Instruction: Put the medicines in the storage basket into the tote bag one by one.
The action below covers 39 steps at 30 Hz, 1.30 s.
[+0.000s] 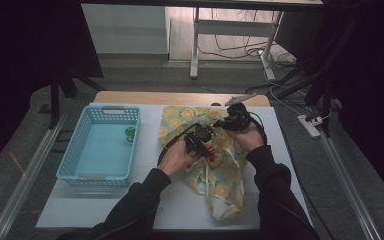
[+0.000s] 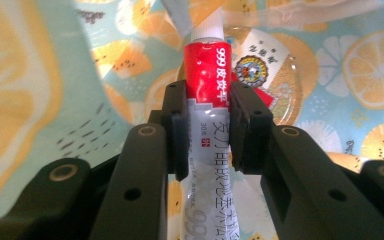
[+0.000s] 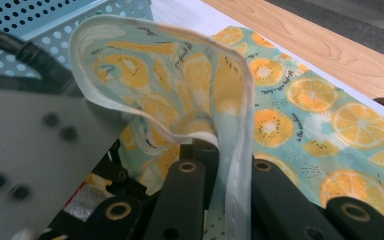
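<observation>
A cloth bag (image 1: 220, 170) printed with orange slices on pale blue lies on the white table top (image 1: 180, 205). My left gripper (image 2: 208, 107) is shut on a red and white tube (image 2: 207, 75) with printed writing, its nose pointing at the bag's fabric (image 2: 40, 75). From above, the left gripper (image 1: 206, 145) sits over the bag's middle with the tube (image 1: 210, 150) beside it. My right gripper (image 3: 223, 165) is shut on the bag's white-trimmed rim (image 3: 230, 100) and holds it lifted. It appears at the bag's far end in the high view as the right gripper (image 1: 221, 122).
A light blue perforated basket (image 1: 72, 155) stands to the left of the bag with a small green object (image 1: 129, 133) by its right wall. A shiny packet with a round emblem (image 2: 260, 75) lies behind the tube. The wooden table edge (image 3: 320, 45) runs past the bag.
</observation>
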### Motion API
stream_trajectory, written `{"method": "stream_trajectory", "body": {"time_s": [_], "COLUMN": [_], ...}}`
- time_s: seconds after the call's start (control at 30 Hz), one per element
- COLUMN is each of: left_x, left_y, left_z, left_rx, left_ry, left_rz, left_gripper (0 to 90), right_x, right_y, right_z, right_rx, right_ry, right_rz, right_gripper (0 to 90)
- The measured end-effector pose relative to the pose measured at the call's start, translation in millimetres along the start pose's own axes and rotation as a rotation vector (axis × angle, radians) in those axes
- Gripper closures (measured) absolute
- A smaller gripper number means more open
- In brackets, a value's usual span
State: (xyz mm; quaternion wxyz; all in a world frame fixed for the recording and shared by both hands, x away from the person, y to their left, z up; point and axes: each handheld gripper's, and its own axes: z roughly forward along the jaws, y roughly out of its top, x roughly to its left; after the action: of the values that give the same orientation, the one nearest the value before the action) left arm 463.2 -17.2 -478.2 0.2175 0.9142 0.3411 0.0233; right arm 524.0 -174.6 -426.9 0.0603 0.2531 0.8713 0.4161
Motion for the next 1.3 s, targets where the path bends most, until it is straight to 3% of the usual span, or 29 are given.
{"method": "stream_trajectory", "body": {"time_s": [0.17, 0.5, 0.6, 0.77, 0.93, 1.03, 1.13, 1.23, 1.3], "left_x": [2.2, 6.8, 5.6, 7.4, 5.3, 4.3, 8.5, 13.9, 14.1], "left_y": [-3.5, -3.0, 0.8, 3.4, -2.4, -11.9, -24.4, -35.6, -42.1], "left_z": [-3.9, -4.4, -2.5, 4.5, -2.3, -15.2, -27.8, -33.5, -33.3], "left_rx": [0.011, -0.026, -0.047, -0.075, -0.116, -0.145, -0.156, -0.145, -0.127], "left_ry": [-0.019, 0.017, 0.063, 0.078, 0.064, 0.028, 0.033, 0.007, 0.014], "left_rz": [0.027, -0.015, 0.010, 0.047, 0.075, 0.068, 0.044, 0.006, -0.003], "left_gripper": [71.5, 71.4, 71.3, 69.1, 49.9, 43.9, 43.1, 44.0, 45.1], "right_x": [-3.3, -1.8, -0.1, -1.4, -3.2, -3.9, -4.4, -3.8, -2.4], "right_y": [-0.7, -1.1, 0.3, 0.0, -2.3, -3.4, -4.2, -3.5, -2.3], "right_z": [-2.0, -3.5, -2.4, -1.6, -1.7, -2.9, -3.8, -3.8, -3.3], "right_rx": [0.003, -0.005, -0.006, -0.004, -0.003, -0.005, -0.011, -0.012, -0.012], "right_ry": [-0.016, -0.006, -0.003, -0.011, -0.013, -0.014, -0.015, -0.015, -0.014], "right_rz": [0.009, 0.015, 0.008, 0.010, 0.015, 0.017, 0.019, 0.019, 0.016], "right_gripper": [90.0, 90.0, 90.0, 90.0, 90.0, 90.0, 90.0, 90.0, 90.0]}}
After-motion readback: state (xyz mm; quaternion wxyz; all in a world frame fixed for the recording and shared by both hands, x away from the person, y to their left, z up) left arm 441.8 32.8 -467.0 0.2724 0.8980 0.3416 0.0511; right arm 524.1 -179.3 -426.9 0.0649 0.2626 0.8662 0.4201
